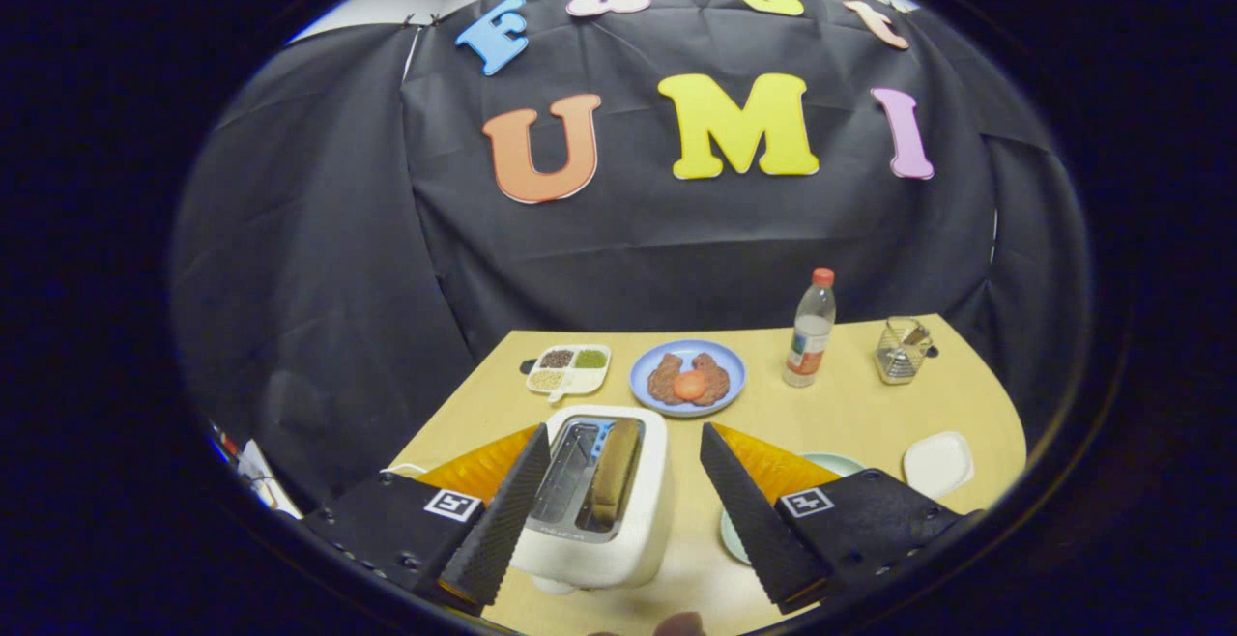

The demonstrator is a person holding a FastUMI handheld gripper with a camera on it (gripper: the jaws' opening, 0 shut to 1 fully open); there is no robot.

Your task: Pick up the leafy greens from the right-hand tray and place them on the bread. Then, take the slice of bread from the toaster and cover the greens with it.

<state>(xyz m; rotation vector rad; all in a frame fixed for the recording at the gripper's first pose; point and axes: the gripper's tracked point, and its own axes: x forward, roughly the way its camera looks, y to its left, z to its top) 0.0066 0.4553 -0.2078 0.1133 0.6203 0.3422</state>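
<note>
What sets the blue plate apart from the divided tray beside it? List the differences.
The blue plate is round and blue; the divided tray is squarish and white. The plate holds two brown patties with an orange round piece on top, all on one surface; the tray keeps dark, green and pale fillings in separate compartments. Both sit on the wooden table beyond the toaster, which stands between the open tool's fingers.

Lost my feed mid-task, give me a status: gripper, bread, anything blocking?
Gripper open, empty, fingers straddling the toaster. Bread slice upright in the toaster's right slot, untouched. Nothing blocking the slot.
</note>
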